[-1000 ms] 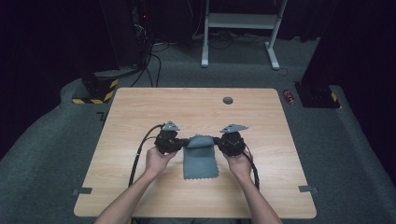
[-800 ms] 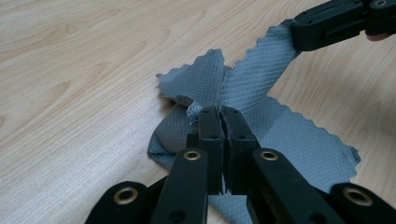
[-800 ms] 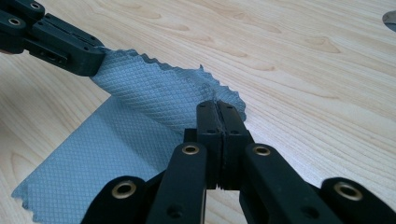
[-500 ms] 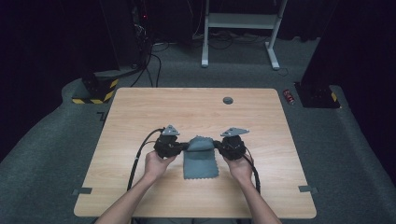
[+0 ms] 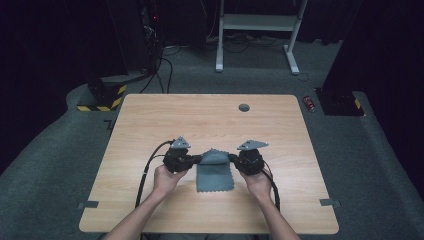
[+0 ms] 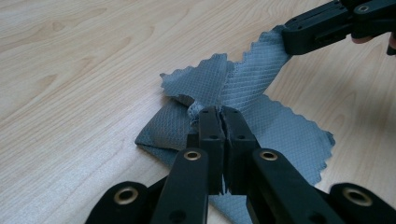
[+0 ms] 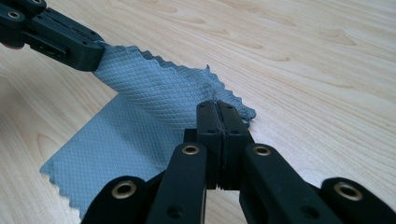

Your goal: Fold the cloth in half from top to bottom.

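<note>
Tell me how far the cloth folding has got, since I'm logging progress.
Done: both grippers have pinched the grey cloth at its far corners. In hand: left gripper and right gripper hold that edge lifted off the table, near part lying flat. Left, probably: bringing the edge over, releasing.

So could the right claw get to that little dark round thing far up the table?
Probably yes: the wood between the right claw and the round thing is bare, but the claw is shut on the grey cloth.
</note>
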A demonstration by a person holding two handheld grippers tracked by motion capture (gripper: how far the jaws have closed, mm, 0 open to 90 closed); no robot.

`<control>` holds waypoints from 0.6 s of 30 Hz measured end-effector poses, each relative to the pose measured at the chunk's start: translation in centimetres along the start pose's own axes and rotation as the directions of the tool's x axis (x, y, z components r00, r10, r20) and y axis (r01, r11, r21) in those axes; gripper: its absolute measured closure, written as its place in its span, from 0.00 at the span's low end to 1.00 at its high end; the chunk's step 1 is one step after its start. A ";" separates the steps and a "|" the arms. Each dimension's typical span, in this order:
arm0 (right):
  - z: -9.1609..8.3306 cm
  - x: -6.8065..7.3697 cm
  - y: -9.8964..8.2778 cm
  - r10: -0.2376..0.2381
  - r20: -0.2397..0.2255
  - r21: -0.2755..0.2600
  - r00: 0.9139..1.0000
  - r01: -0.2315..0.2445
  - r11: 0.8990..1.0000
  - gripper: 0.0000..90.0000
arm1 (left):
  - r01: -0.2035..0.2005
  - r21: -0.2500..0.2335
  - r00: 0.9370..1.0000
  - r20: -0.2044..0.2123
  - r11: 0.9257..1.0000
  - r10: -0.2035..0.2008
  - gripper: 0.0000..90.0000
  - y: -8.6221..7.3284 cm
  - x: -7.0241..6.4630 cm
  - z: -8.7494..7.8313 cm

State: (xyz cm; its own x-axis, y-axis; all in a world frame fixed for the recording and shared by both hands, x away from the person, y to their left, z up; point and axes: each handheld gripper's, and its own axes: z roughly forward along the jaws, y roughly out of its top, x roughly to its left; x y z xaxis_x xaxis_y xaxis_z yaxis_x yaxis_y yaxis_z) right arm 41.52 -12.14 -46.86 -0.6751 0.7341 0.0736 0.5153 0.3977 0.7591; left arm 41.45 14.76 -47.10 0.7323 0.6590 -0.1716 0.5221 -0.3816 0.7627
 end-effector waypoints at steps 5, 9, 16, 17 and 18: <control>-0.2 0.2 -0.3 -0.005 -0.008 0.000 1.000 0.005 1.000 0.99 | -0.020 0.001 1.000 -0.006 1.000 0.020 0.98 -0.3 -0.4 -0.1; -0.3 0.5 -0.5 -0.015 -0.009 0.005 1.000 0.015 1.000 0.99 | -0.009 -0.001 1.000 -0.003 1.000 0.009 0.98 -0.8 -0.6 -0.1; -0.4 0.8 -1.2 -0.017 -0.022 0.003 1.000 0.017 1.000 0.99 | -0.016 -0.002 1.000 0.007 1.000 0.016 0.98 -1.2 -0.9 -0.4; -0.4 0.8 -1.2 -0.013 -0.024 0.004 1.000 0.013 1.000 0.99 | -0.015 -0.004 1.000 0.006 1.000 0.015 0.98 -1.3 -0.9 -0.4; -0.5 0.8 -1.3 -0.012 -0.025 0.002 1.000 0.012 1.000 0.99 | -0.012 -0.005 1.000 0.004 1.000 0.012 0.98 -1.3 -0.9 -0.5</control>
State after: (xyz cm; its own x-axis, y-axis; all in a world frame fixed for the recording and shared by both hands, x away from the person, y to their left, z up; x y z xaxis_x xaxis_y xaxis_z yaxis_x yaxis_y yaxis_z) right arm 40.06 -12.30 -47.46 -0.6942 0.7152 0.0813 0.5086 0.4074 0.7585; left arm 39.85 14.96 -47.67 0.7403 0.6516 -0.1655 0.5112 -0.3857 0.7681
